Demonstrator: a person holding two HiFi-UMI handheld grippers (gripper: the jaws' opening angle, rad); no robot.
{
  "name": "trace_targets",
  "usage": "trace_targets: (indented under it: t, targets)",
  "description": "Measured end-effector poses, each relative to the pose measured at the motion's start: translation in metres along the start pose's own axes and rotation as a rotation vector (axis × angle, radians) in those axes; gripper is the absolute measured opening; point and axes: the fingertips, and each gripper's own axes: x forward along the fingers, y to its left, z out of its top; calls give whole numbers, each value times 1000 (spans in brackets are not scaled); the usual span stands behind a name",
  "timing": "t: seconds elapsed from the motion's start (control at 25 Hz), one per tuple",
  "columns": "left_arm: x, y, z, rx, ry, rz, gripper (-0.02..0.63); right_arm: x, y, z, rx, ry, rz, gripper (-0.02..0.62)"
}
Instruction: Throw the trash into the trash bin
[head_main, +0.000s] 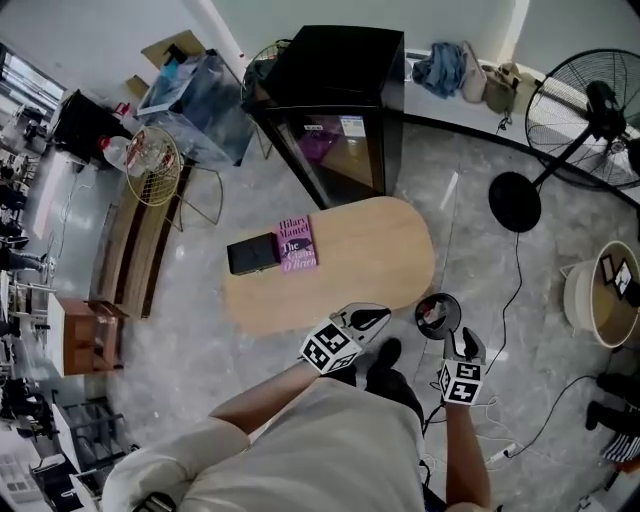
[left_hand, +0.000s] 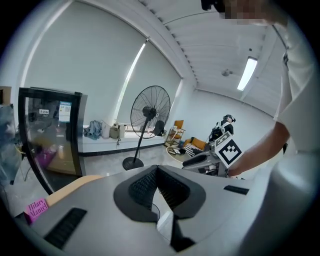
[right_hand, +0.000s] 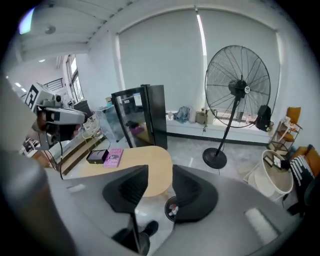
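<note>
A small round black trash bin (head_main: 437, 316) stands on the floor by the near right end of the oval wooden table (head_main: 380, 260); white and red trash lies inside it. In the right gripper view the trash bin (right_hand: 171, 207) shows far below, between the jaws. My right gripper (head_main: 465, 342) hovers just right of the bin, open, with nothing between its pads (right_hand: 160, 170). My left gripper (head_main: 368, 320) hangs over the table's near edge, left of the bin. Its jaw tips meet and nothing is held (left_hand: 156, 170).
A pink book (head_main: 296, 243) and a black box (head_main: 252, 254) lie on the table. Behind it stands a black glass-door cabinet (head_main: 335, 100). A pedestal fan (head_main: 590, 110) and a white basket (head_main: 600, 295) are at the right, with cables on the floor. My shoe (head_main: 385, 352) is beside the bin.
</note>
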Motion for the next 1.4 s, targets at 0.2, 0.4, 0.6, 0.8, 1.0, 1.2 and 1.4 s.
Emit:
trace_targets:
  t: [0.2,0.4,0.6,0.8,1.0,1.2,1.4]
  targets:
    - [-39,-6,18,30,-4,-49,6,-44,22,34,34,-103,-65,149]
    - [-72,-11,36,67,-18,-102,6,-91,42,60,65,-193,-126,114]
    - [-104,-6,60,122,-77,-131,6,-126,65,75,80,-254,-178,71]
    - [-118,-3,75,151,-114,-158,6,-148,78,82,75,-309,-228,50]
    - [-128,-5,79,163,-120,-178,6,-168,93,88,63,-345,-245,34]
    - [-130,-15,82,168,-131,-189,6,-184,97,94,62,-387,-240,23]
    - [-128,-29,88,165,-152,-177,6,-197,90,96,65,-420,-208,11]
